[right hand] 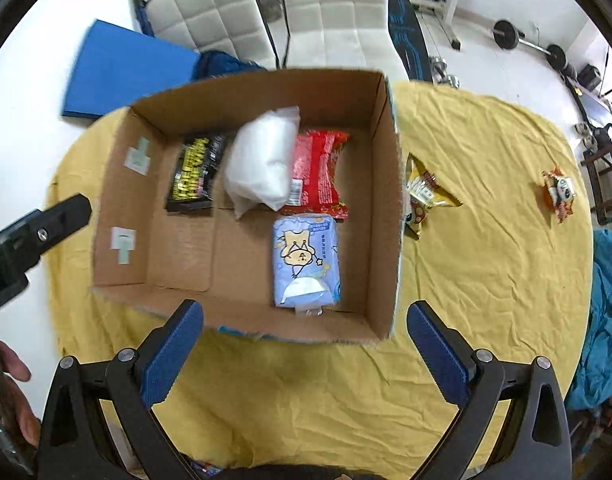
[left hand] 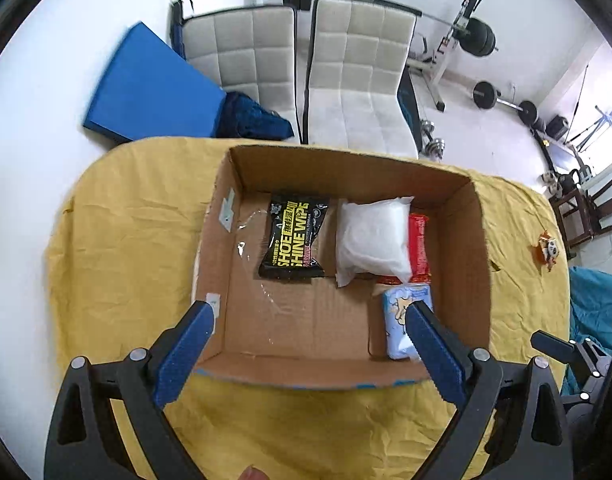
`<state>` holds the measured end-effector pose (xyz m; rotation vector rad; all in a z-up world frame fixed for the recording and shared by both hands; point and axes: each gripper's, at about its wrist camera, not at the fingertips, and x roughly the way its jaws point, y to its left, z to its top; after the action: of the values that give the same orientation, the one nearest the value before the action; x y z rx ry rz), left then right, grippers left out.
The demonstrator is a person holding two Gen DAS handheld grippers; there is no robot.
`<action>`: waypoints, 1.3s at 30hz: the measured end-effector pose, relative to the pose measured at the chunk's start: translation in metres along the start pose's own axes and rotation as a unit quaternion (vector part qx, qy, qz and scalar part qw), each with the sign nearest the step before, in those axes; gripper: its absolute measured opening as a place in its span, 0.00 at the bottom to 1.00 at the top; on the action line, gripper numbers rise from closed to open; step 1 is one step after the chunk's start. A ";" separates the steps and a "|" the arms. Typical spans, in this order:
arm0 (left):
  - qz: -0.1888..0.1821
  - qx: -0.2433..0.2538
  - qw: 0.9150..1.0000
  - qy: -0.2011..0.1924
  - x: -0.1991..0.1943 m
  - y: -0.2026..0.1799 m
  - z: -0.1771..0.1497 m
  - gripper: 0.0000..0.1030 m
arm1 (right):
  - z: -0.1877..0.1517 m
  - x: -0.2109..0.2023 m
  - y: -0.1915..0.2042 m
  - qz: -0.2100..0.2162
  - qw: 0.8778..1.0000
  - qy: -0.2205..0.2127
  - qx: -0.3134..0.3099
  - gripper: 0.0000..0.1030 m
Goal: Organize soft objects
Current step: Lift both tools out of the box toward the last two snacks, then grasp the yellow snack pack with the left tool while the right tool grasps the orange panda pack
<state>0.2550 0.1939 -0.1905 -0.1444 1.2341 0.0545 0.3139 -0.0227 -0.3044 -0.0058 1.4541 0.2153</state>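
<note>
An open cardboard box (left hand: pixel 480 248) (right hand: pixel 382 216) sits on the yellow cloth. Inside lie a black shoe-wipes pack (left hand: pixel 294 238) (right hand: pixel 194 172), a white soft pack (left hand: pixel 372 236) (right hand: pixel 262 160), a red pack (left hand: pixel 420 248) (right hand: pixel 318 172) and a light-blue tissue pack (left hand: pixel 398 320) (right hand: pixel 306 264). A yellow snack pack (right hand: pixel 426 192) lies just right of the box. A small orange packet (left hand: pixel 548 250) (right hand: pixel 560 192) lies further right. My left gripper (left hand: pixel 310 312) is open and empty above the box's near side. My right gripper (right hand: pixel 306 316) is open and empty over the box's near wall.
The yellow cloth (left hand: pixel 118 240) (right hand: pixel 486 260) covers a round table. Two white chairs (left hand: pixel 358 80) (right hand: pixel 334 12) and a blue mat (left hand: pixel 146 84) stand behind it. Gym weights (left hand: pixel 482 36) sit at the back right. Teal fabric (right hand: pixel 606 320) lies at the right edge.
</note>
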 end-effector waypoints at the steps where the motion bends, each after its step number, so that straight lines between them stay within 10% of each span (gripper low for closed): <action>1: 0.004 0.004 1.000 -0.006 -0.009 -0.002 -0.004 0.95 | -0.004 -0.007 0.002 0.003 1.000 -0.008 -0.002 1.00; 19: -0.014 0.008 1.000 -0.021 -0.046 -0.061 -0.036 0.96 | -0.050 -0.099 -0.032 0.049 0.996 -0.072 -0.004 1.00; 32: -0.026 0.128 0.991 0.042 0.037 -0.232 0.016 0.95 | -0.049 -0.087 -0.225 -0.012 0.988 -0.069 0.135 1.00; 39: 0.059 0.256 0.958 0.111 0.133 -0.308 0.050 0.95 | -0.034 -0.059 -0.331 -0.042 0.983 -0.048 0.170 1.00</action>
<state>0.3823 -0.1084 -0.2752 0.3850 1.4419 -0.1823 0.3241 -0.3599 -0.2918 0.2182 1.3759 -0.1026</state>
